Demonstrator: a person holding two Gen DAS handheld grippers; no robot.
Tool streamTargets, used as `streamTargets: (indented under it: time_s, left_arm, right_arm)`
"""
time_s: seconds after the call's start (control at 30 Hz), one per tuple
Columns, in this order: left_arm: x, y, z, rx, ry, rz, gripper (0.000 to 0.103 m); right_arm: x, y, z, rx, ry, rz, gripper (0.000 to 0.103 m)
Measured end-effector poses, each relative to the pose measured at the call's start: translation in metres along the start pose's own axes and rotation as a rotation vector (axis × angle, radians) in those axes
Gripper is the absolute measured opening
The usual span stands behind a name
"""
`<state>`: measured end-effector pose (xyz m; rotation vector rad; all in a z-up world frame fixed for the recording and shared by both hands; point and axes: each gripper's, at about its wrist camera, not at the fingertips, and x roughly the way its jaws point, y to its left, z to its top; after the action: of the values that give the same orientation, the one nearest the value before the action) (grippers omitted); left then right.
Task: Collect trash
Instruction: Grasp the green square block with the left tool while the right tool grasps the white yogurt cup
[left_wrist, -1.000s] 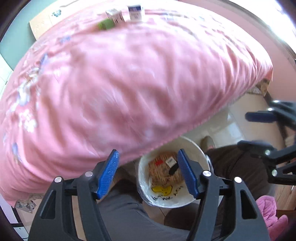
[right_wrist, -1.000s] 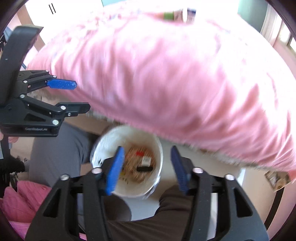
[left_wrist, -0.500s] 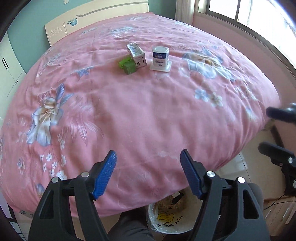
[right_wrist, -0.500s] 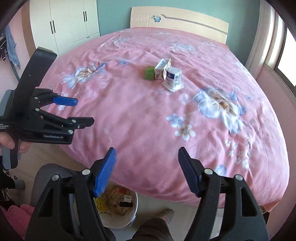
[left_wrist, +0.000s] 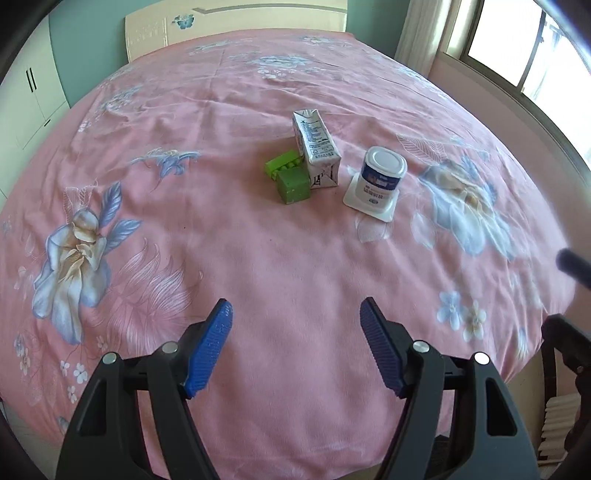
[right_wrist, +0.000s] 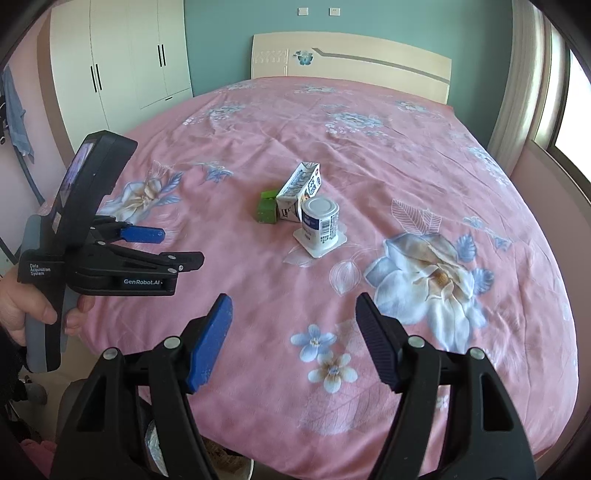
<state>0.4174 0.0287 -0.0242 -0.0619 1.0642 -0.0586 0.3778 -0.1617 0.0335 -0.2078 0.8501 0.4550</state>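
Trash lies mid-bed on the pink floral bedspread: a white milk carton on its side, two green blocks against it, and an upside-down white yogurt cup to its right. The right wrist view shows the carton, green blocks and cup too. My left gripper is open and empty above the near part of the bed. It also shows from the side in the right wrist view. My right gripper is open and empty, short of the trash.
The bed's headboard and a white wardrobe stand at the back, a window on the right. The white bin is partly visible below the bed's near edge.
Both grippers have risen from over the white bin on the floor to above the bed. The view now faces the trash on the bedspread, and the bin has dropped almost out of sight.
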Motion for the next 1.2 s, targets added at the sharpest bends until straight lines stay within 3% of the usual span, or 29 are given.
streamTargets:
  time_s: [0.53, 1.0, 1.13, 1.2]
  left_arm:
    - [0.096, 0.007, 0.056, -0.093, -0.018, -0.015, 0.074]
    - [0.135, 0.014, 0.087, -0.134, -0.074, 0.015, 0.073]
    - [0.141, 0.015, 0.091, -0.14, -0.076, 0.019, 0.059]
    - [0.143, 0.015, 0.092, -0.125, -0.076, 0.012, 0.042]
  right_arm:
    - [0.138, -0.037, 0.038, -0.057, 0.024, 0.014, 0.069]
    - [0.188, -0.052, 0.057, -0.019, -0.008, 0.079, 0.069]
    - [0.199, -0.05, 0.061, -0.02, 0.002, 0.091, 0.069]
    - [0.203, -0.049, 0.063, -0.02, 0.002, 0.091, 0.069]
